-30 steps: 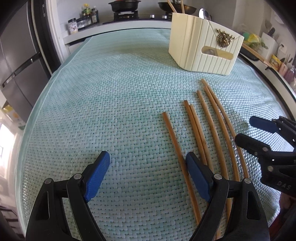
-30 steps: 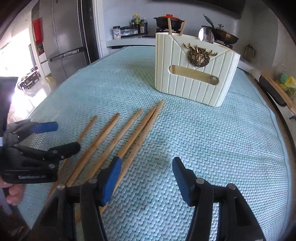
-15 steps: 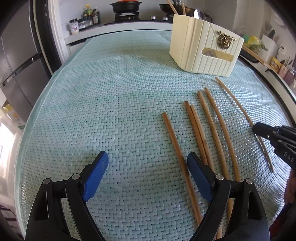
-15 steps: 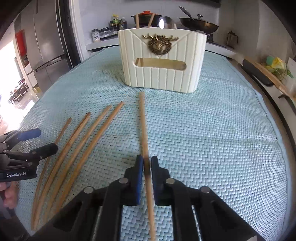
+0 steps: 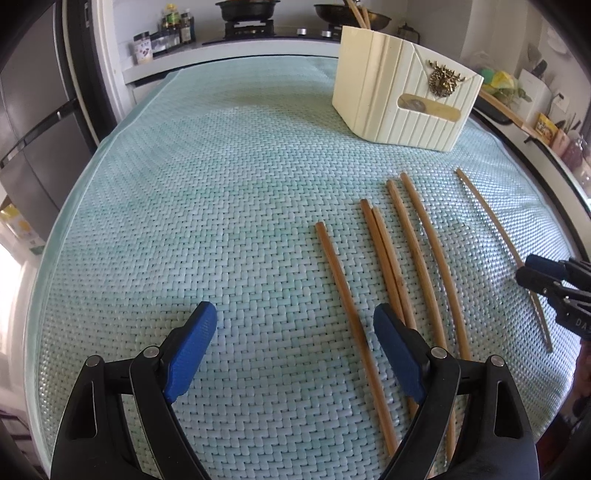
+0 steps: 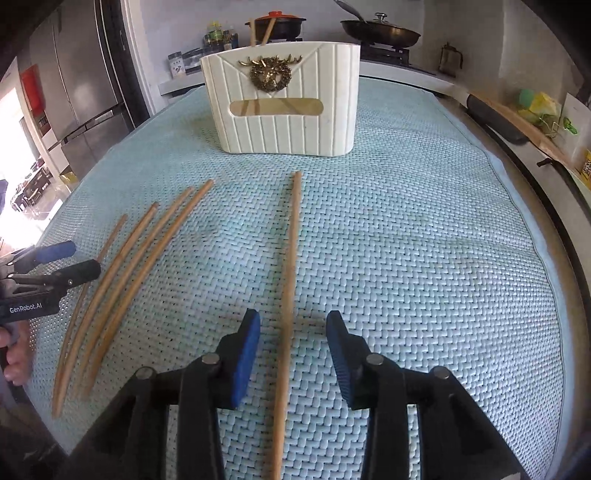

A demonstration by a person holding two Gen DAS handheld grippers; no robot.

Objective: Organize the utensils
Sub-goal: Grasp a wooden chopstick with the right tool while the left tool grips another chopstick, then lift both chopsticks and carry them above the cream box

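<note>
Several wooden chopsticks (image 5: 417,254) lie side by side on a pale green woven mat (image 5: 207,206). One chopstick (image 6: 289,280) lies apart, pointing at a cream utensil holder (image 6: 284,103) that has chopsticks standing in it. My right gripper (image 6: 293,332) is open with that single chopstick lying on the mat between its jaws, untouched. In the left wrist view the same chopstick (image 5: 491,229) runs past the right gripper (image 5: 532,269). My left gripper (image 5: 291,332) is open and empty, with the group of chopsticks by its right finger. The holder (image 5: 402,92) stands at the far right.
A counter with a stove, pans (image 6: 380,33) and bottles runs behind the table. A fridge (image 6: 85,92) stands at the left. A wooden board and small items (image 6: 532,110) sit along the right edge.
The right gripper shut on one chopstick, shifted it rightwards away from the group, then opened and left it lying on the mat. The left gripper stayed open and nearly still.
</note>
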